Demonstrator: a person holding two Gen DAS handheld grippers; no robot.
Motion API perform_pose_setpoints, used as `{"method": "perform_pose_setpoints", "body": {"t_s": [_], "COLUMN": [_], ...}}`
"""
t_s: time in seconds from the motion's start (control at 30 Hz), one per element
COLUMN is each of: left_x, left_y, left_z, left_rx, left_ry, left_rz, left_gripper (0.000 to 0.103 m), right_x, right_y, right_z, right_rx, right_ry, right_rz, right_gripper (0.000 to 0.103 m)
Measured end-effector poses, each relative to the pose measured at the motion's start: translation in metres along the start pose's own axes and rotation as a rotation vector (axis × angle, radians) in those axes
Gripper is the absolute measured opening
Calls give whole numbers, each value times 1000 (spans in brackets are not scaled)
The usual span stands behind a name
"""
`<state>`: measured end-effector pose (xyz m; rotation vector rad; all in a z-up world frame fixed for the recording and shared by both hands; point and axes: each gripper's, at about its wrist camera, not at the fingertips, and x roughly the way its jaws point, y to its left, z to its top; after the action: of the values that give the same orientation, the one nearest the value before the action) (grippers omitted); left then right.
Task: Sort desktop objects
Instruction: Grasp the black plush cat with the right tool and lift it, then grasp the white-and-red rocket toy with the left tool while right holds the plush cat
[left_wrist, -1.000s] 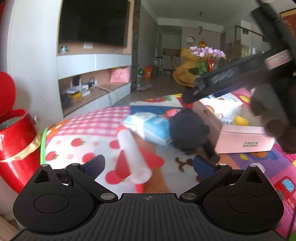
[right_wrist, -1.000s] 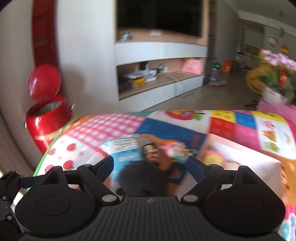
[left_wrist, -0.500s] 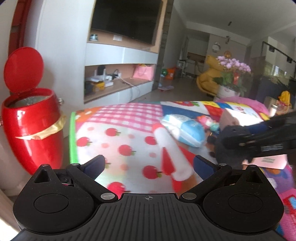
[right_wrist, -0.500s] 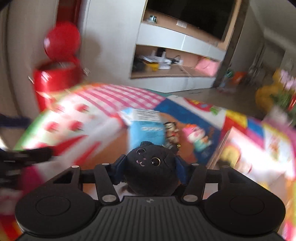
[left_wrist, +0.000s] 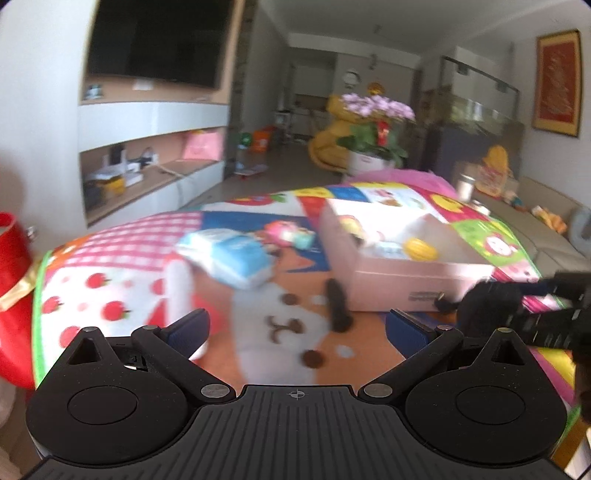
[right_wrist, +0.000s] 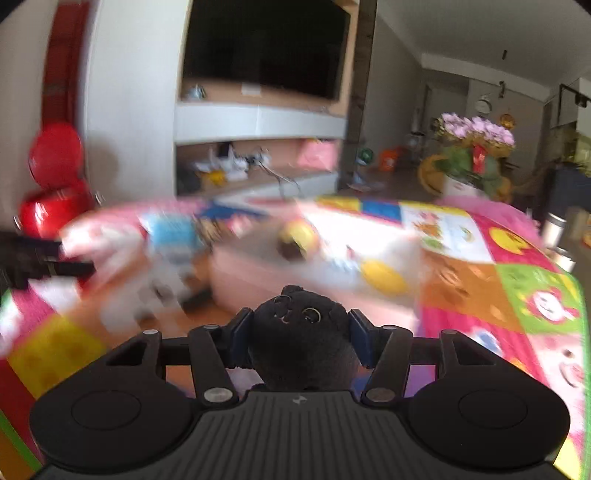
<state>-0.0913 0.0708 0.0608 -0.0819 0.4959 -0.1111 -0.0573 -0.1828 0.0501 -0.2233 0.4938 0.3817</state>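
My right gripper is shut on a black plush cat, whose face looks forward between the blue pads. In the left wrist view the same plush hangs at the right, by the front corner of the pink box. The box holds a yellow toy and other small items. My left gripper is open over the printed mat with nothing between its fingers. A blue-and-white pack and a white tube lie on the mat to its left.
A red bin with its lid up stands past the mat's left edge. A small colourful toy lies behind the pack, and a dark elongated thing lies in front of the box. A flower pot stands behind the table.
My right gripper closed on the black plush beside the blue pack, lifted it and carried it right to the pink box's front. My left gripper's view swung right, away from the red bin.
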Motion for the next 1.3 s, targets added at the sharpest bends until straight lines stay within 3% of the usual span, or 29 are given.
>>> {"method": "perform_pose_setpoints", "body": {"t_s": [0.2,0.3,0.47,0.57,0.63,0.7,0.73,0.9,0.93,0.97,1.0,1.07,1.2,1.3], "left_x": [11,15,18,14,14,20,25,64,70,75,80,85,75,55], "left_y": [-27,-40,-55,-46,-28,-5,10,52,57,58,59,62,59,47], "left_z": [-1,-7,-16,-12,-4,3,6,14,14,14,13,7,-5,-10], "left_rx": [61,78,142,140,111,64,31,-43,-46,-44,-33,-17,24,21], "left_ry": [49,81,109,44,-29,-50,-33,132,154,169,186,203,197,192], "left_rz": [-24,-61,-79,35,197,357,382,355,345,341,341,346,347,285], "left_gripper": [103,103,103,103,103,103,103,102,101,90,69,54,48,48], "right_x": [-36,-45,-56,-67,-70,-70,-68,-40,-35,-31,-27,-21,-21,-20], "right_y": [-14,-12,-15,-22,-28,-35,-38,-49,-49,-49,-49,-49,-54,-57], "right_z": [-38,-47,-57,-54,-52,-49,-49,-50,-52,-55,-57,-63,-68,-70], "right_rx": [19,43,84,130,176,230,256,395,410,423,431,445,476,496], "right_ry": [-21,-5,-9,-61,-111,-155,-168,-160,-153,-149,-144,-128,-144,-142], "right_rz": [103,171,186,182,168,121,97,31,22,12,4,-5,8,8], "right_gripper": [66,79,90,100,103,103,103,103,103,103,103,103,103,103]}}
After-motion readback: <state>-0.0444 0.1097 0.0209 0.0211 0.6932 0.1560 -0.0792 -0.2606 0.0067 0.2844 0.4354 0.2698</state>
